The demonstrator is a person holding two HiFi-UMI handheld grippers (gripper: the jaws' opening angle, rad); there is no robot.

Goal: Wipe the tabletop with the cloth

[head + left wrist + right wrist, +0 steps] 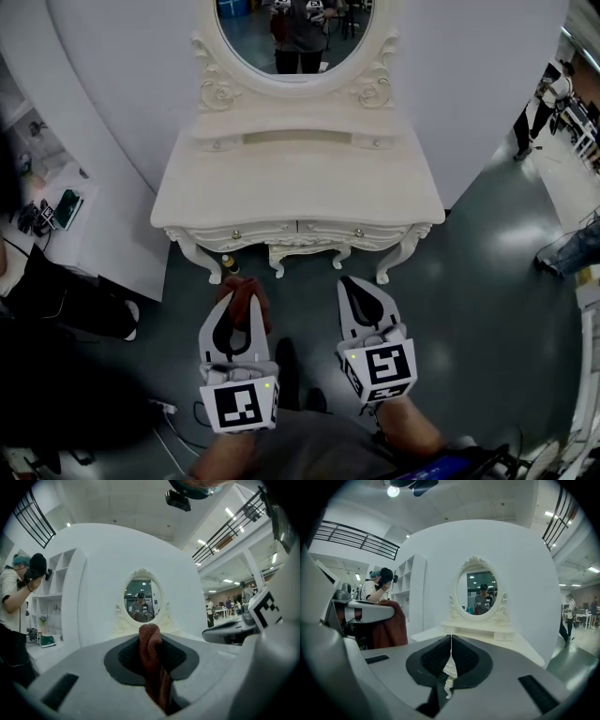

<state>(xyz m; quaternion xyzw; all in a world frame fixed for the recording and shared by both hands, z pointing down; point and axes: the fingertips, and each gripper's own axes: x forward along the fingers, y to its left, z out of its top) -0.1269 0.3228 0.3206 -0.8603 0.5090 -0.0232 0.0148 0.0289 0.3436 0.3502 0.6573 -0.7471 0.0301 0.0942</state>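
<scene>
At this moment I judged the wiping as not yet begun. The left hand-held gripper (236, 305) was clamped on the reddish-brown cloth (151, 644). A fold of it stood up between the pads, and the rest hung below the jaws. In the head view the cloth sat at that gripper's tip, over the dark floor (469, 272) in front of the dressing table and clear of the cream worktop (298, 183).

The right hand-held gripper (352, 284) was beside it with its jaws pressed together on nothing. Its own view showed only a thin slit between the pads, with the table visible through it. Both grippers pointed toward the table, and neither was over it.

The worktop itself looked bare below the oval mirror (295, 33). I could not make out any dust or marks on it from these views, so I could not say which part needed the most attention.

As I read it, the only part done was securing the cloth. What was left was to carry it forward above the front edge, lay it down on the worktop, and pass it over the whole surface.
</scene>
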